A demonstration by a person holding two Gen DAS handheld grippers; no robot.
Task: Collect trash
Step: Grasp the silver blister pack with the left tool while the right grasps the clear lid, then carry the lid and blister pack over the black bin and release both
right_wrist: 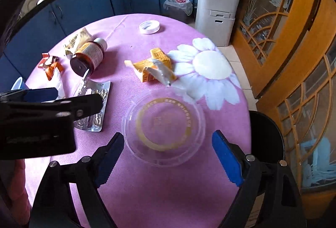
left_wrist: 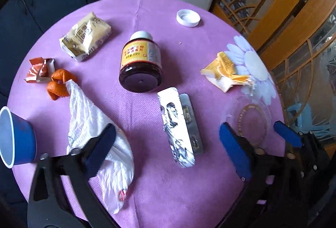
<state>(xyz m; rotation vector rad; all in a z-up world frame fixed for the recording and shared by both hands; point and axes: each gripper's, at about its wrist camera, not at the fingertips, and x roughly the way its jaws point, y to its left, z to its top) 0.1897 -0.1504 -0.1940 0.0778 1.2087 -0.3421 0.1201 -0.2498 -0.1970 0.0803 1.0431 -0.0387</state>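
While both grippers hang over the round worktop [right_wrist: 147, 196] with nothing held, we judge the step to be picking first pieces of trash. Our left gripper [left_wrist: 168, 142] has its fingers wide over the foil blister packs [left_wrist: 178, 129], beside the tissue [left_wrist: 100, 133]. Our right gripper [right_wrist: 168, 150] is also wide, straddling the clear lid [right_wrist: 163, 125] without touching it. We should lower squarely, catch the lid by its rim rather than flat, and pinch the blisters at one end. A lined bin [right_wrist: 178, 7] waits beyond the worktop.
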